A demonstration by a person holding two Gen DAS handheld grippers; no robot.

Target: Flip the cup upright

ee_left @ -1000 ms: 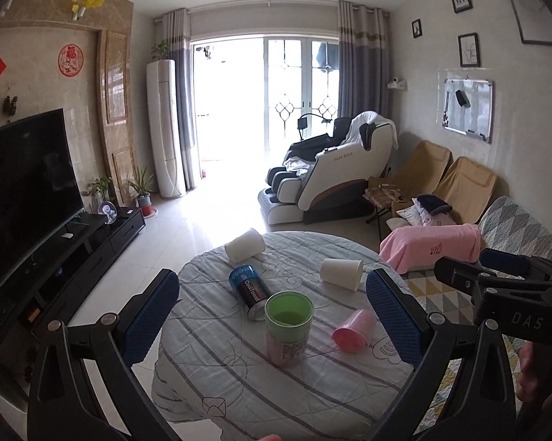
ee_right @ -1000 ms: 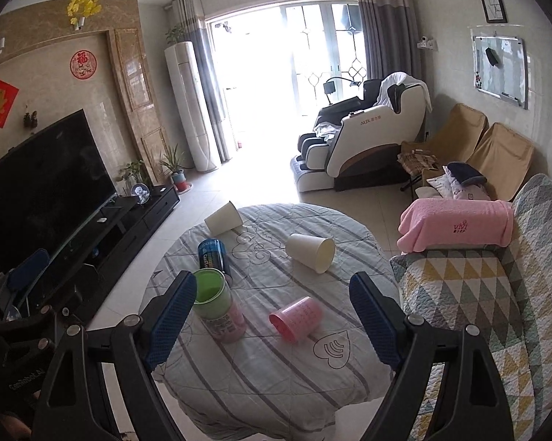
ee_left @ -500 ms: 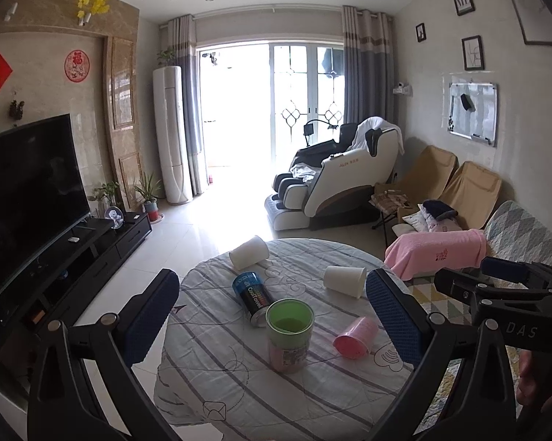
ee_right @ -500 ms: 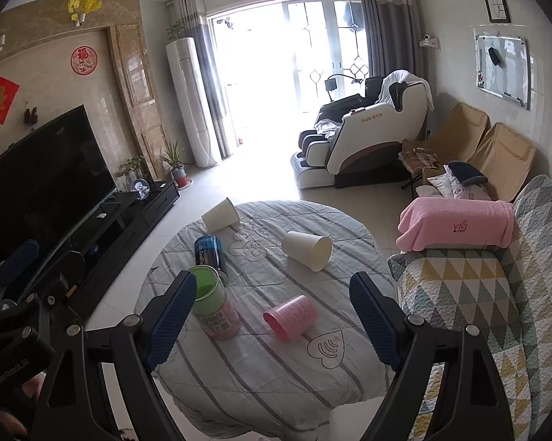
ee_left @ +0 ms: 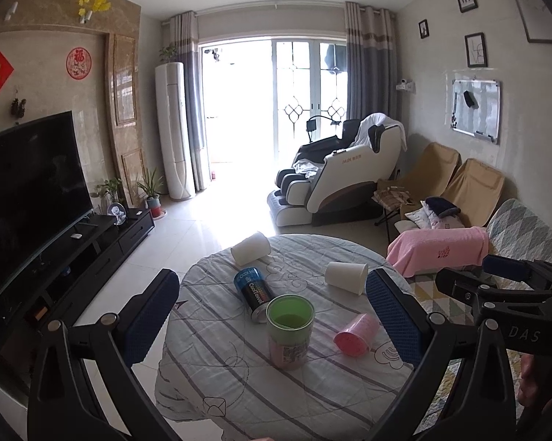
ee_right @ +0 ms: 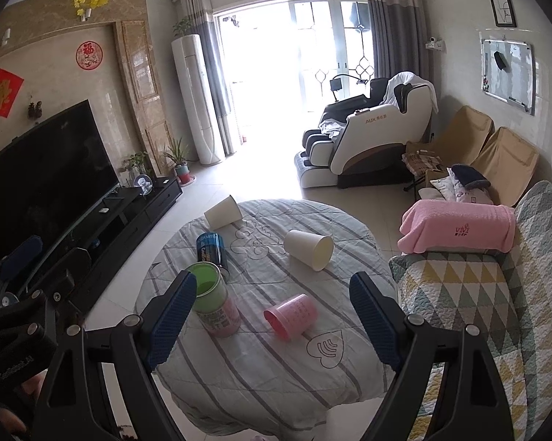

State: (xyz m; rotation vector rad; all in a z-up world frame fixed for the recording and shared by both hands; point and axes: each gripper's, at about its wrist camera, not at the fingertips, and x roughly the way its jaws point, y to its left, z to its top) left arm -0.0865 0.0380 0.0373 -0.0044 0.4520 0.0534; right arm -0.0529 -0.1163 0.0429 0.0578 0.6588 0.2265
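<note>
**While both claws hang spread and empty, pink cup waits on its side**

On the round table (ee_right: 239, 367), the pink cup (ee_right: 290, 315) lies tipped, mouth toward the cameras, ahead of the right gripper (ee_right: 272, 327); the left gripper (ee_left: 268, 312) frames a green canister (ee_left: 290, 330).

Round table (ee_right: 268, 378) under a striped cloth, bearing: pink cup (ee_right: 291, 315) on its side, mouth toward camera; green-rimmed canister (ee_right: 211, 303) upright; blue can (ee_right: 211, 250) lying down; two white paper cups (ee_right: 308, 249) (ee_right: 223, 216) lying down. Right gripper (ee_right: 272, 325): blue-padded fingers spread wide above the table, holding nothing. Left gripper (ee_right: 20, 257) at the left edge, jaw state unclear.
</note>
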